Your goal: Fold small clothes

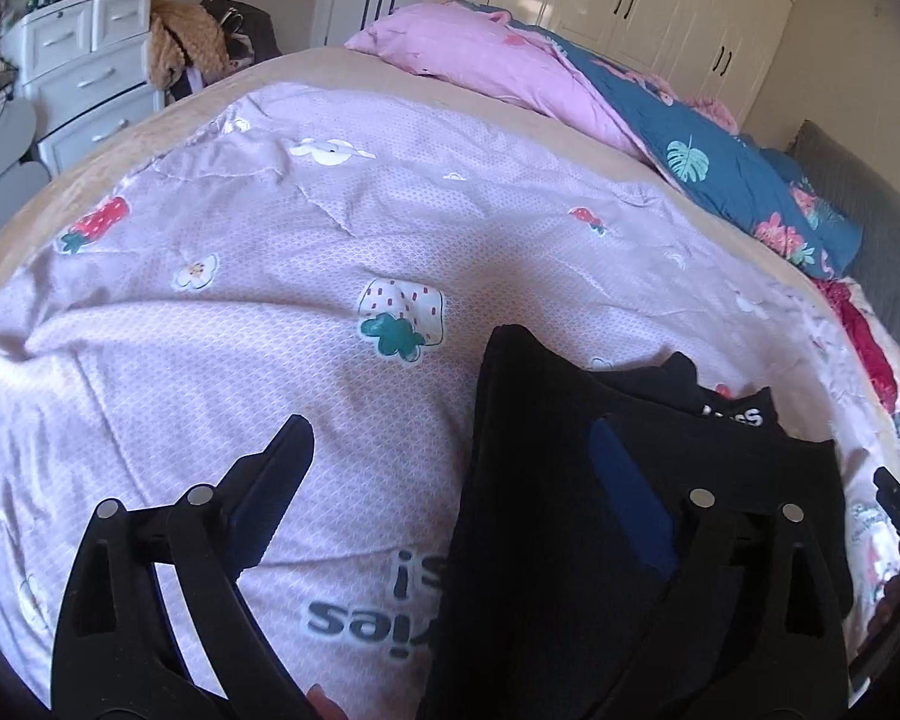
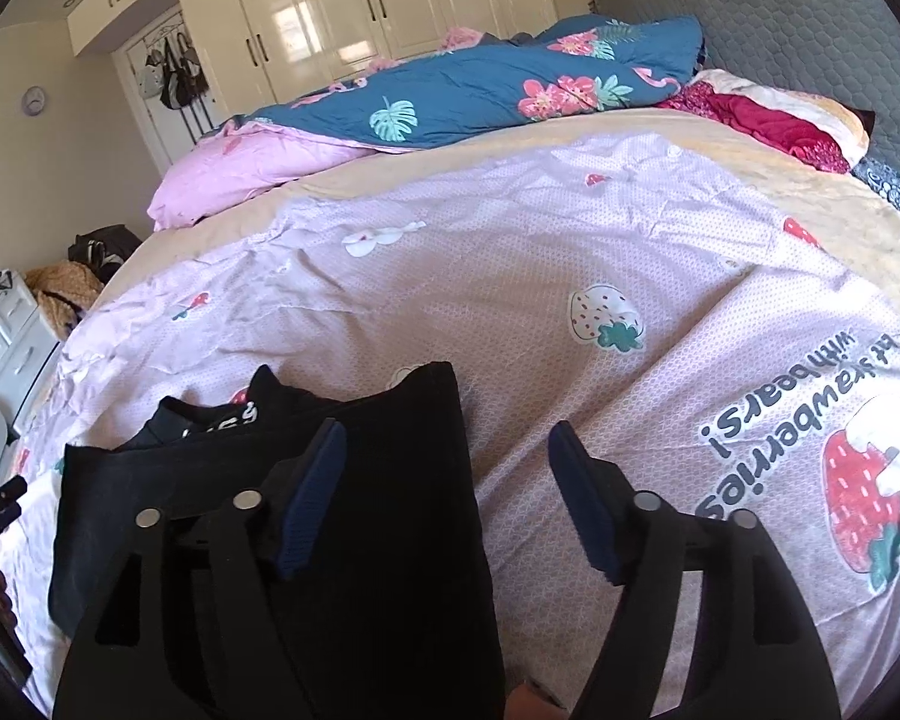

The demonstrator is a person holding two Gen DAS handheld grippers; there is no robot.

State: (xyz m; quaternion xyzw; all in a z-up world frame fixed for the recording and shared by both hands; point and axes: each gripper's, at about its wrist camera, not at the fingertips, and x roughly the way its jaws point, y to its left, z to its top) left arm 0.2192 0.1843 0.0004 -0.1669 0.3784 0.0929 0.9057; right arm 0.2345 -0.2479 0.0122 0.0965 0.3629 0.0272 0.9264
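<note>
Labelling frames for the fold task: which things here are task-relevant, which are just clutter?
Job:
- black fabric garment with white lettering, lying on the bed
- left gripper, open
- right gripper, open

Lying about:
- lilac strawberry-print quilt, work surface only
- teal floral duvet
- red blanket
- white drawer unit

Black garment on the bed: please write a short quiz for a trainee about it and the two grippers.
1. True or false: the left gripper is clamped on the black garment.
2. What does the black garment lie on? A) strawberry-print quilt B) grey headboard C) white drawers
3. In the right wrist view, which finger of the right gripper is over the garment?

Key: 1. False, its jaws stand open. 2. A, the strawberry-print quilt. 3. The left one in the picture.
</note>
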